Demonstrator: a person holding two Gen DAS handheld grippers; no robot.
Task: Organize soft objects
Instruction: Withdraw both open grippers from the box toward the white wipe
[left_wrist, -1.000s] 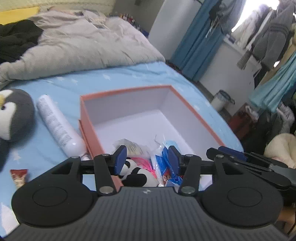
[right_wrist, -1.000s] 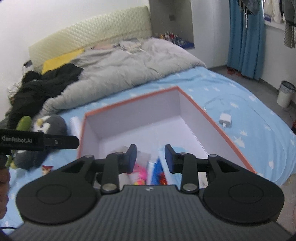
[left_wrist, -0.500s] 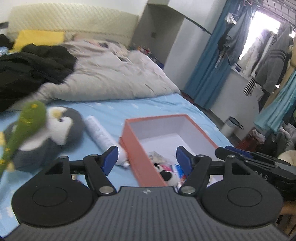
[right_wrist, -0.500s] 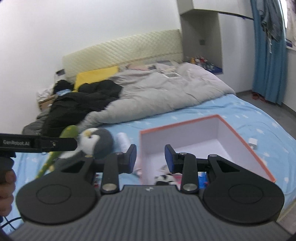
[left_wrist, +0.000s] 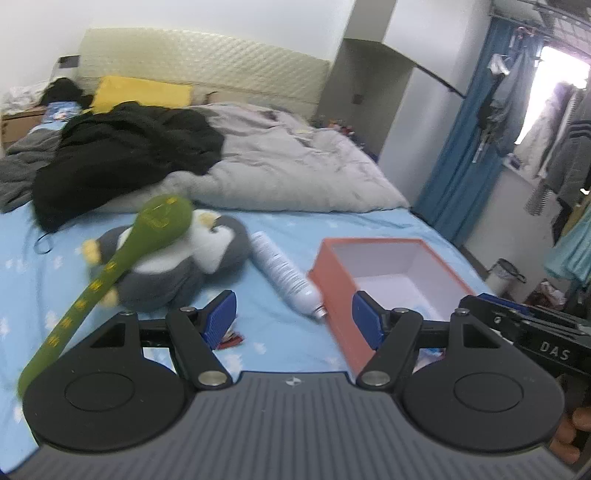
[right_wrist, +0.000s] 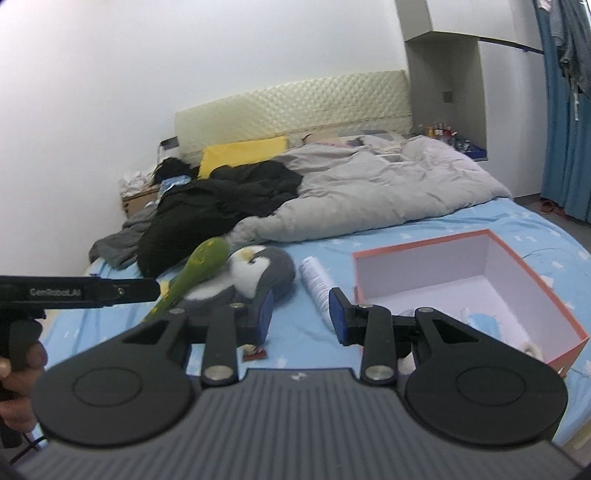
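The bed (left_wrist: 295, 229), covered by a blue sheet, carries a grey duvet (left_wrist: 280, 173) and black clothing (left_wrist: 125, 155) at the far end, and nearer the cameras an open orange box (right_wrist: 436, 251) with small items in its bottom. Left of the box lie a white bottle (left_wrist: 284, 275), then a grey penguin plush (left_wrist: 184, 258) with a green plush snake (left_wrist: 110, 269) draped across it. The left gripper (left_wrist: 293, 319) has just been opening and stands wide with nothing between its jaws; the right gripper (right_wrist: 301, 314) stands partly open and empty, above the sheet.
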